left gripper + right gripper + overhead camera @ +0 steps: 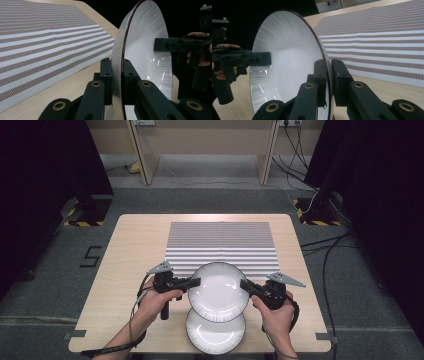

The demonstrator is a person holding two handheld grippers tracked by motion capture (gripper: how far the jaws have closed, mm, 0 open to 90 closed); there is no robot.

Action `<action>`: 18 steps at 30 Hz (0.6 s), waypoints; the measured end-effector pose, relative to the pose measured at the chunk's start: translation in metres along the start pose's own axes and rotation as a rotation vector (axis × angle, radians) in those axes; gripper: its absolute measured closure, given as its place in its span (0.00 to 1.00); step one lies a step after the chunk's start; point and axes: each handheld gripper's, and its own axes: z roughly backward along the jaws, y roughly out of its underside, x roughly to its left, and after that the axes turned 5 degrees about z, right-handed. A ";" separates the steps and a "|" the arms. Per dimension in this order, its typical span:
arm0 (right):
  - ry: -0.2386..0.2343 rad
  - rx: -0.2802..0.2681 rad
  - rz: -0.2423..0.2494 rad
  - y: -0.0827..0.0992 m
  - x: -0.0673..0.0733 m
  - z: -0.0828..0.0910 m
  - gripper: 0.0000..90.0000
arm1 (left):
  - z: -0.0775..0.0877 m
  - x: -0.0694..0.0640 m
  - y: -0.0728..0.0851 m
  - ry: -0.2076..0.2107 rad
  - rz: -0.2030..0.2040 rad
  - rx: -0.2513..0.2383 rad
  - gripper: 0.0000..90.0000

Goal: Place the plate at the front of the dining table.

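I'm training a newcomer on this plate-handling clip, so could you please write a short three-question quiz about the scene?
1. True or false: the upper plate is gripped at its rim from both sides.
2. What lies on the table beyond the plates? A) a striped mat B) a folded towel C) a tray
3. Where is the second plate relative to the held one?

Key:
1. True: the left hand-held gripper and the right hand-held gripper each clamp an opposite edge.
2. A, the striped mat.
3. Lower in the high view, nearer the person, partly overlapped by the held plate.
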 end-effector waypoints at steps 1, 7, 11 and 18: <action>0.000 -0.002 -0.003 0.000 -0.001 0.000 0.92 | -0.001 0.000 -0.001 -0.001 -0.003 0.000 0.91; 0.005 -0.008 0.006 -0.004 -0.004 -0.001 0.92 | -0.003 0.000 -0.007 0.000 -0.013 -0.002 0.91; 0.009 -0.016 0.005 -0.008 -0.004 -0.001 0.92 | -0.004 -0.001 -0.012 -0.005 -0.024 -0.013 0.91; 0.021 -0.027 0.013 -0.014 -0.003 0.001 0.92 | -0.004 -0.004 -0.018 -0.008 -0.031 -0.028 0.91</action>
